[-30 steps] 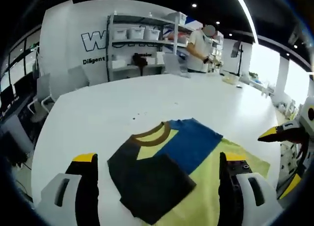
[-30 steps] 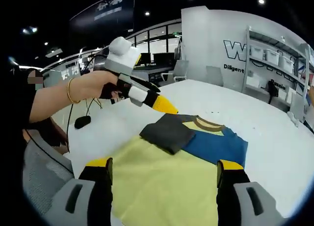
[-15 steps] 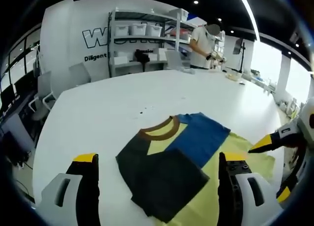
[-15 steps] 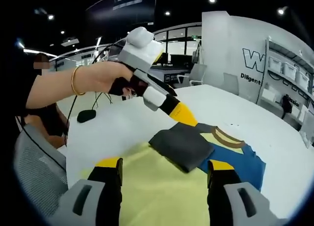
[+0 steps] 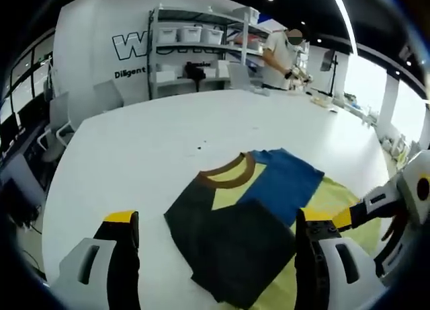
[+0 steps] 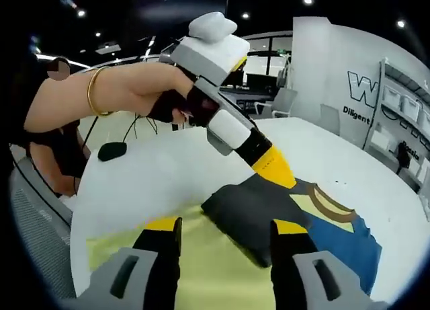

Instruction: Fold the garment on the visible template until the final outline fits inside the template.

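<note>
- The left gripper (image 5: 211, 226) has its two jaws wide apart with nothing between them; the dark folded part of the garment (image 5: 235, 216) lies just ahead, in the gap between the tips.
- The right gripper (image 6: 224, 226) likewise stands open and empty, its tips above the yellow template (image 6: 201, 269) and the garment's dark edge.
- The template's near edge is cut off at the bottom of both views, so its full outline cannot be made out.
- In the left gripper view, the garment's long axis runs from near left to far right, with the brown collar (image 5: 228, 174) towards the far side and the blue panel on the right.
- In the right gripper view, the left gripper's yellow tip hangs over the dark fold; whether it touches the cloth cannot be told.
- A hand (image 6: 144, 91) with a gold bangle holds that gripper.
- All lies on a white table (image 5: 148, 142).
- Beyond it stand shelves (image 5: 195, 54) and a person (image 5: 279, 58).
</note>
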`<state>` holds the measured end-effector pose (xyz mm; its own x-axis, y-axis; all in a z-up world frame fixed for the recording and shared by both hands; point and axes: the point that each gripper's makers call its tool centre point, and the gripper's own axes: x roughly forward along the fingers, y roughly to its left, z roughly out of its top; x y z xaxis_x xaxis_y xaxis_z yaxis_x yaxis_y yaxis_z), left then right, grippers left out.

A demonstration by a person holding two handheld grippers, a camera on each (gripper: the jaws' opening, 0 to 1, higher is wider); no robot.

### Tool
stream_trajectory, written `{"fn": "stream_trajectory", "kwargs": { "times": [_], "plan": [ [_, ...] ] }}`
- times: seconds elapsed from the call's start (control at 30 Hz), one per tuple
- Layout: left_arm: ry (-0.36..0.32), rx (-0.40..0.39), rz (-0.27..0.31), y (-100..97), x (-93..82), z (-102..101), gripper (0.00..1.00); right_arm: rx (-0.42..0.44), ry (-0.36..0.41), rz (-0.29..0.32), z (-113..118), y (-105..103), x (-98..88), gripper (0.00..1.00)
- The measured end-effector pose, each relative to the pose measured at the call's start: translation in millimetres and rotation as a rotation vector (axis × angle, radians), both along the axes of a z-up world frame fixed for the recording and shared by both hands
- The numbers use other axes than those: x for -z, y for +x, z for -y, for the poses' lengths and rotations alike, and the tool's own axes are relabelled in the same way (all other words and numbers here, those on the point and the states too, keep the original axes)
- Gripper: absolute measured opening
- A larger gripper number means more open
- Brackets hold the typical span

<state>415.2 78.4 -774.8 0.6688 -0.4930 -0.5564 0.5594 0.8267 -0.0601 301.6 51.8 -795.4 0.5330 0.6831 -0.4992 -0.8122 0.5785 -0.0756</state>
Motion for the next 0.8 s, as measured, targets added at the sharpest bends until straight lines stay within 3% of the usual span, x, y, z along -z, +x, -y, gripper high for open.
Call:
{"fn": "stream_trajectory", "kwargs": {
  "times": [0.2,0.33,0.43,0.57,0.8],
  "plan": [
    [-0.001,0.010,-0.015,7.4,13.9,-2,0.87,-0.038,-0.044,0.027,-18,8,15.4,0.42],
    [0.017,0.004,-0.024,13.3,24.4,-7,0.76,-0.057,-0.093,0.056,-29,13,29.3,0.35],
    [0.025,-0.007,-0.031,18.3,30.8,-11,0.75,-0.063,-0.095,0.044,-36,14,37.1,0.34],
    [0.025,-0.008,-0.035,23.7,36.3,-16,0.68,-0.080,-0.120,0.066,-45,18,45.7,0.29],
    [0.041,0.001,-0.031,32.1,47.1,-25,0.65,-0.108,-0.146,0.099,-55,23,57.4,0.23]
  ]
}}
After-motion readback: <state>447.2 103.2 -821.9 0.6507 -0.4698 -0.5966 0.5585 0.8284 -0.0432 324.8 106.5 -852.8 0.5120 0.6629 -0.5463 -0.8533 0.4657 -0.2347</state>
